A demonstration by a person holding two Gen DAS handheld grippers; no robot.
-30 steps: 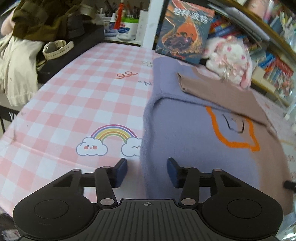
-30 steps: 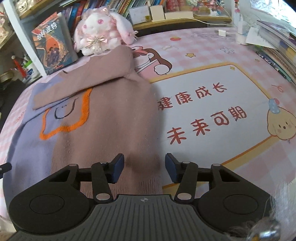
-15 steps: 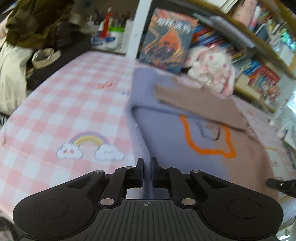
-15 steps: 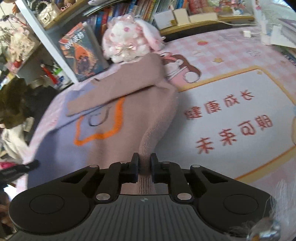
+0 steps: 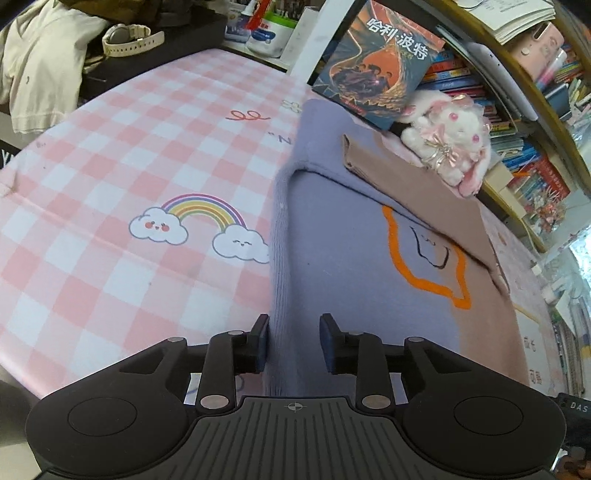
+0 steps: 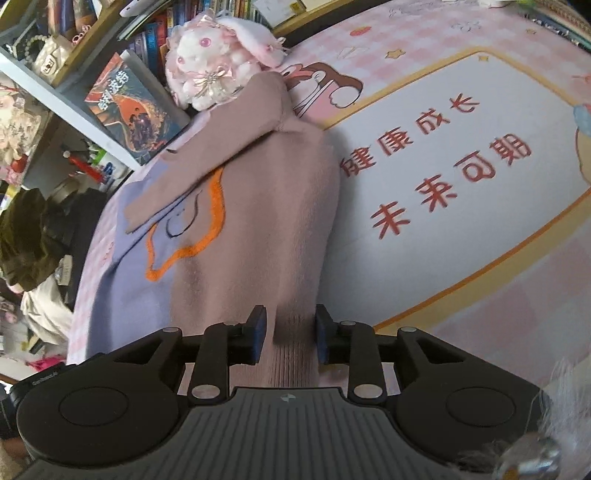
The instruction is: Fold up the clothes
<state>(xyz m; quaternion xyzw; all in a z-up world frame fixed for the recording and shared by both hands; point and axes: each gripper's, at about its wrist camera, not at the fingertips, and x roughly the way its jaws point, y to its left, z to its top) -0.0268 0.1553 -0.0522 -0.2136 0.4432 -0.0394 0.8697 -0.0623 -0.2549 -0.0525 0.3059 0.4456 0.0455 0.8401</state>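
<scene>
A lilac and dusty-pink sweater (image 5: 343, 254) with an orange outline lies on the pink checked mat (image 5: 122, 177), one pink sleeve folded across its top. My left gripper (image 5: 293, 341) is open with its jaws astride the sweater's lilac bottom-left hem. In the right wrist view the sweater (image 6: 255, 229) lies the same way. My right gripper (image 6: 288, 334) is open astride the pink ribbed hem at the bottom right.
A white plush rabbit (image 5: 448, 144) and a book (image 5: 373, 70) stand at the sweater's far end, in front of bookshelves. A watch (image 5: 129, 35) and piled clothes lie far left. The printed mat (image 6: 461, 192) extends to the right.
Both grippers were open, shut on the sweater's bottom hem corners half a second ago, and now stand open again with the hem between their jaws.
</scene>
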